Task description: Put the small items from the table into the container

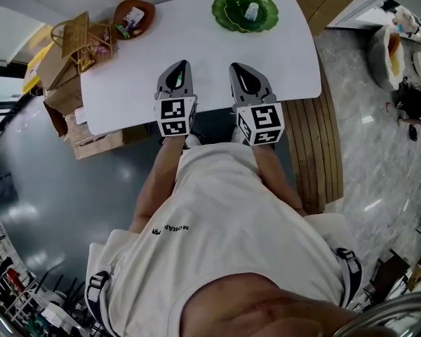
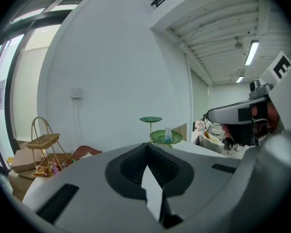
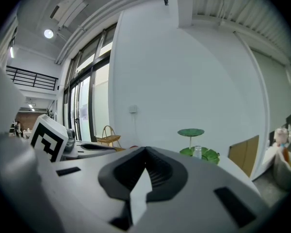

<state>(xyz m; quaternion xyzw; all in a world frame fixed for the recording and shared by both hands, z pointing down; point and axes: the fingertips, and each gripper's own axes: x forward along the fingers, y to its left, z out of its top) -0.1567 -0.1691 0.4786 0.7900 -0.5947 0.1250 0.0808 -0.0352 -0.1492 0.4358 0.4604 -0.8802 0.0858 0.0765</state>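
Small bottle [image 1: 251, 10] on the green dish [image 1: 228, 16] looks ungrasped; left gripper [image 1: 181, 67] and right gripper [image 1: 237, 70], both clenched empty, must reach forward and open.

White desk [image 1: 196, 48] centre bare, open passage; green leaf-shaped dish [image 1: 231, 12] blocks far edge; brown oval bowl [image 1: 144, 21], gold wire basket [image 1: 76, 36] crowd far-left corner.

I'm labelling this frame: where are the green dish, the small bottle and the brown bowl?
green dish [image 1: 223, 9], head view, left rim.
small bottle [image 1: 252, 10], head view, its body.
brown bowl [image 1: 150, 12], head view, right rim.
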